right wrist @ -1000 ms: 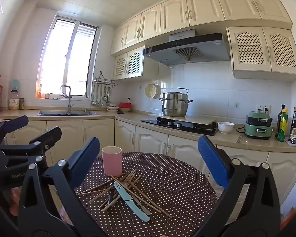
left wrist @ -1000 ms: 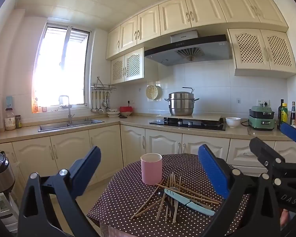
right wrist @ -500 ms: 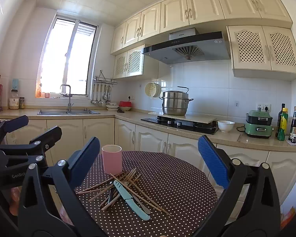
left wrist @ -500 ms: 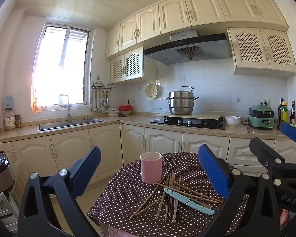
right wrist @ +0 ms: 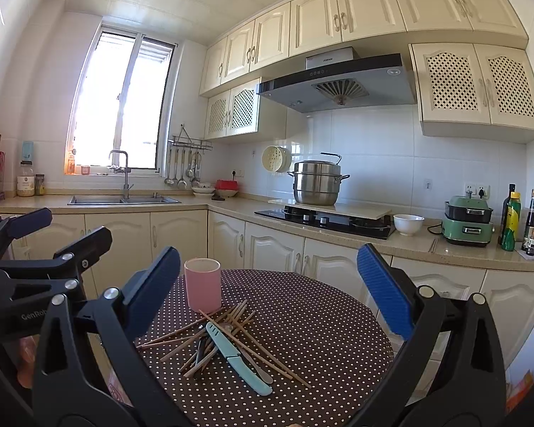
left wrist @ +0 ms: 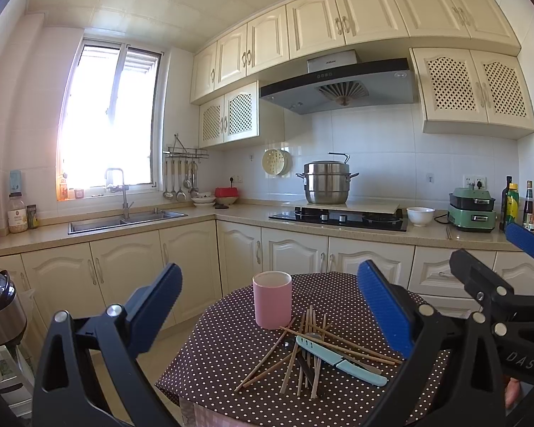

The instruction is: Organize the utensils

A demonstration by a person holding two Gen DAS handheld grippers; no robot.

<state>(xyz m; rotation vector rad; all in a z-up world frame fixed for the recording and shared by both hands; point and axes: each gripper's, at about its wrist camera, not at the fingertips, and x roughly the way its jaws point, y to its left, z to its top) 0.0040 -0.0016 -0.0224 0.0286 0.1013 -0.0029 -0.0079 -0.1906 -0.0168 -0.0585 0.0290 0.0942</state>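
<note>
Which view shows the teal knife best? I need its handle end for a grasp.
The right wrist view: the teal knife lies whole atop the chopsticks, handle nearest. The left wrist view shows it slightly smaller, handle pointing right.

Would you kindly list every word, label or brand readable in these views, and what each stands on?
"DAS": on the right claw body, cut off.
"GenRob": on the left claw body, cut off.
Range hood badge: too small to read.
Counter bottles and jar labels: too blurred.
</note>
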